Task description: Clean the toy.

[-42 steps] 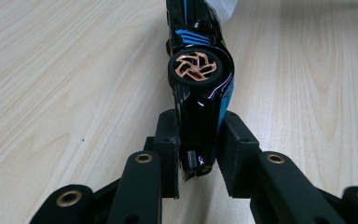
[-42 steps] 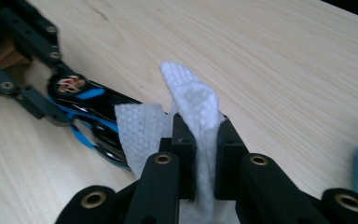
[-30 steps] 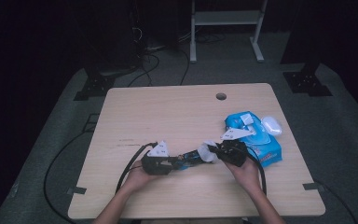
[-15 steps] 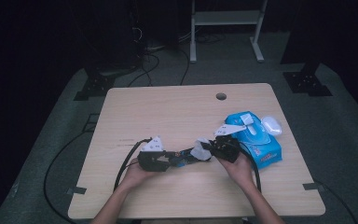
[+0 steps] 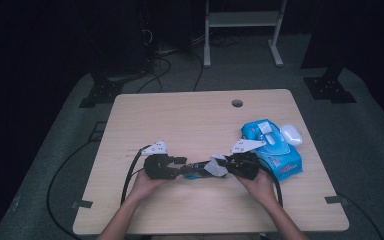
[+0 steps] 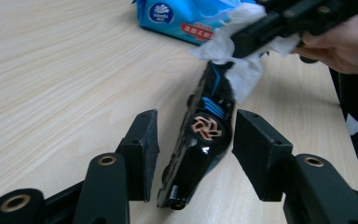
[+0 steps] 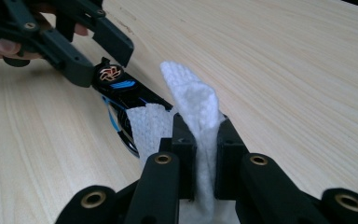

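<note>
Toy: a black toy (image 6: 200, 140) with blue stripes and an orange emblem lay on the table (image 5: 190, 120), just left of the wipe pack, between the 2 grippers.
Wipe: a white wipe (image 7: 193, 105) was pinched and folded, its loose end touching the toy's far end from the left gripper.
Right gripper: the right gripper (image 7: 199, 154) stood narrow, clamped on the wipe, just left of the pack.
Left gripper: the left gripper (image 6: 193, 135) stood wide, 1 pad on each side of the toy; whether either pad touched it I cannot tell.
Done: judging by the scene, a wipe was out of the pack and brought to the toy.
Left: the wiping looked barely begun; most of the toy's body was uncovered, and the left jaws probably needed to close to steady it.
Pack: the blue wipe pack (image 5: 275, 147) lay at the table's right side, a small white object (image 5: 291, 134) touching its far right corner.
Edges: the toy lay toward the near edge from the pack, the hands just inside that edge.
Room: bare wood spread left of and beyond the pack, out to a round hole (image 5: 237, 103) near the far edge; rightward the pack blocked the way.
</note>
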Demonstrator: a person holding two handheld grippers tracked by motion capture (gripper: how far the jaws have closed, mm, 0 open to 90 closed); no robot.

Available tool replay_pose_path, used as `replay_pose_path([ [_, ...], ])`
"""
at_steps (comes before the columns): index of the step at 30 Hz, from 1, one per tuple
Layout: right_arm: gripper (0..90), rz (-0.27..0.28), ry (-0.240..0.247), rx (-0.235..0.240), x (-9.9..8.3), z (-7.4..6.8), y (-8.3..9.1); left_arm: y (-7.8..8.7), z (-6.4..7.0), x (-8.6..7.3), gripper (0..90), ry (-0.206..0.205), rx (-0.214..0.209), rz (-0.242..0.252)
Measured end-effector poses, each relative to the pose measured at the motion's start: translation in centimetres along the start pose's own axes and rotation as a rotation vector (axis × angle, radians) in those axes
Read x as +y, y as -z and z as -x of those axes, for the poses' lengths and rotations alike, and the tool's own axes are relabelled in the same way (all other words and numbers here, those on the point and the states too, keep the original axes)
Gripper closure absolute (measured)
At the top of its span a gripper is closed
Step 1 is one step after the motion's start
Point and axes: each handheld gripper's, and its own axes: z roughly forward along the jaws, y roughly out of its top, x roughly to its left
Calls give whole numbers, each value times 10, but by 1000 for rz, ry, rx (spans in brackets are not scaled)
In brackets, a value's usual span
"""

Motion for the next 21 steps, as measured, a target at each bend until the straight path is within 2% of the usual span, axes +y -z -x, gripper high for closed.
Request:
replay_pose_path([
  [3, 812, -1, -2, 2, -2, -1, 1, -2, -2, 0, 496, 35, -9, 6],
  [8, 812, 13, -1, 2, -4, -1, 1, -6, 1, -2, 497, 26, -5, -30],
  [11, 812, 12, 3, 4, -4, -2, 2, -3, -2, 1, 497, 49, -14, 22],
  [13, 812, 13, 4, 2, -4, -2, 2, 1, -4, 1, 496, 70, 0, 50],
  [15, 812, 15, 3, 0, -4, -1, 1, 2, -6, 1, 496, 73, 12, 50],
  [17, 813, 13, -2, 6, -4, 0, 1, 2, -9, -1, 490, 100, 9, 46],
  [21, 813, 13, -1, 7, -4, 0, 0, -1, -7, -1, 489, 97, 7, 50],
])
